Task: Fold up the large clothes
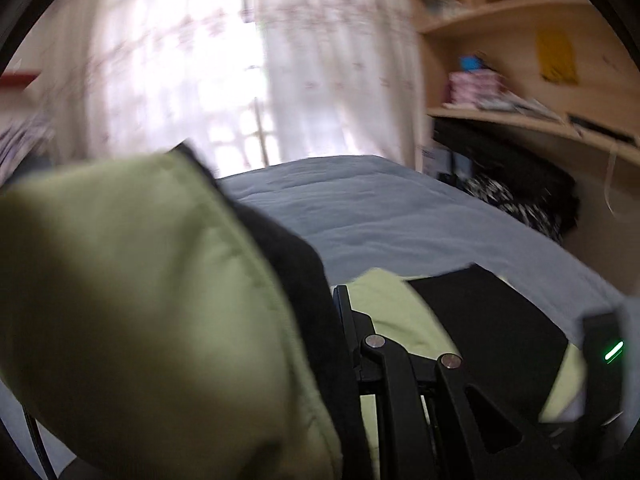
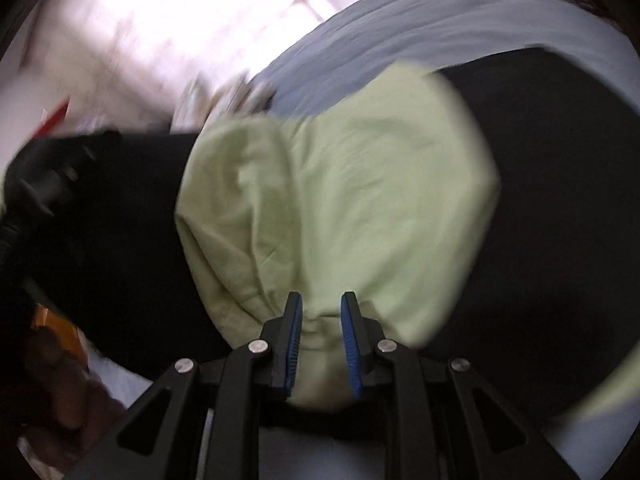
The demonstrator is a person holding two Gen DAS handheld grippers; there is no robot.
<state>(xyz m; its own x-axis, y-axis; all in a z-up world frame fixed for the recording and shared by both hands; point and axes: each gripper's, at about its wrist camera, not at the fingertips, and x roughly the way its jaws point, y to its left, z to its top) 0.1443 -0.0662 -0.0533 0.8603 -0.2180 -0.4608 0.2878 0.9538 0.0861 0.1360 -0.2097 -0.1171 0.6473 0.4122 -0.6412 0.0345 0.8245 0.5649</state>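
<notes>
Garment (image 2: 360, 184) green and black over bed (image 1: 380, 216), right claw (image 2: 320, 336) pinching green fold, left claw (image 1: 340, 320) clamped on cloth, angled downward

Right gripper (image 2: 321, 336) fingers (image 2: 352, 344) pinch bunched green-and-black garment (image 2: 360, 184) over blue bed sheet (image 2: 400, 28).

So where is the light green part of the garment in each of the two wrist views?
Left wrist view: the light green fabric fills the lower left, close to the lens, with a black edge on its right.
Right wrist view: it lies at the centre, bunched between the fingers of the right gripper.
Shared landmark: the grey-blue bed sheet behind the fabric.
</notes>
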